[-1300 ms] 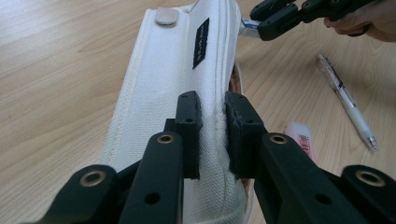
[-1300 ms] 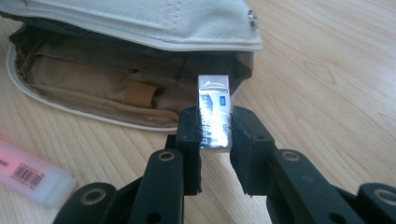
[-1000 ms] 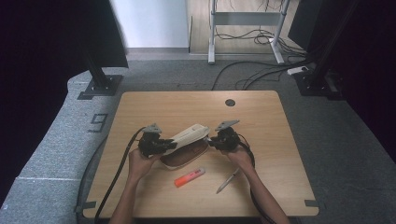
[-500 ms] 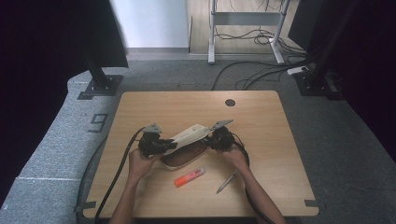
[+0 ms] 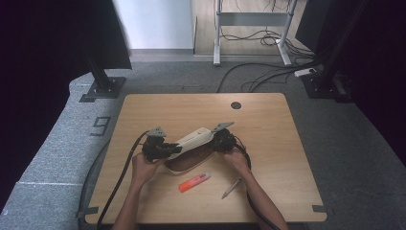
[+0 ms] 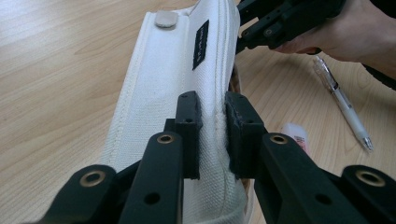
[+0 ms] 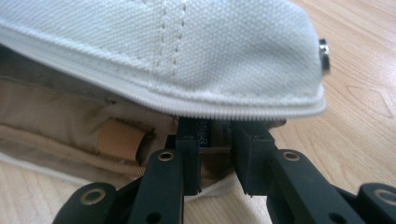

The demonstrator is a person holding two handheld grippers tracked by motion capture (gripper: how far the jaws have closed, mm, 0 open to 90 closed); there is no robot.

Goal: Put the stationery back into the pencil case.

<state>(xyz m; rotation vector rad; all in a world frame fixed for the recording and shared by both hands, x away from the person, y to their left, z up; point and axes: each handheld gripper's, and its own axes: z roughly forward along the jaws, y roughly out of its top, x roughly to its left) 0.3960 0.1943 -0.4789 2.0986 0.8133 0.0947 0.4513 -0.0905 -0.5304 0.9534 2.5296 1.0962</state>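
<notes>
A white canvas pencil case [image 5: 194, 139] lies open at the middle of the table, its lid raised over a tan inside. My left gripper [image 5: 174, 148] holds the left end. In the left gripper view its jaws [image 6: 212, 100] pinch the lid's stitched edge [image 6: 163, 79]. My right gripper [image 5: 218, 141] is at the case's right end and appears far off in the left gripper view [image 6: 280, 23]. Its jaws [image 7: 217, 128] reach under the lid [image 7: 187, 51], nearly together on a small dark tab by the zip. A tan roll [image 7: 121, 140] lies inside.
An orange marker [image 5: 195, 182] and a clear pen [image 5: 232, 188] lie on the wooden table [image 5: 268, 124] in front of the case. The pen [image 6: 343, 100] is near the right hand. A round cable hole [image 5: 235, 105] sits at the back. Cables trail off the front edge.
My right gripper has slid left, closer in against the case's right end. The left gripper and the case's lid have stayed where they were.
</notes>
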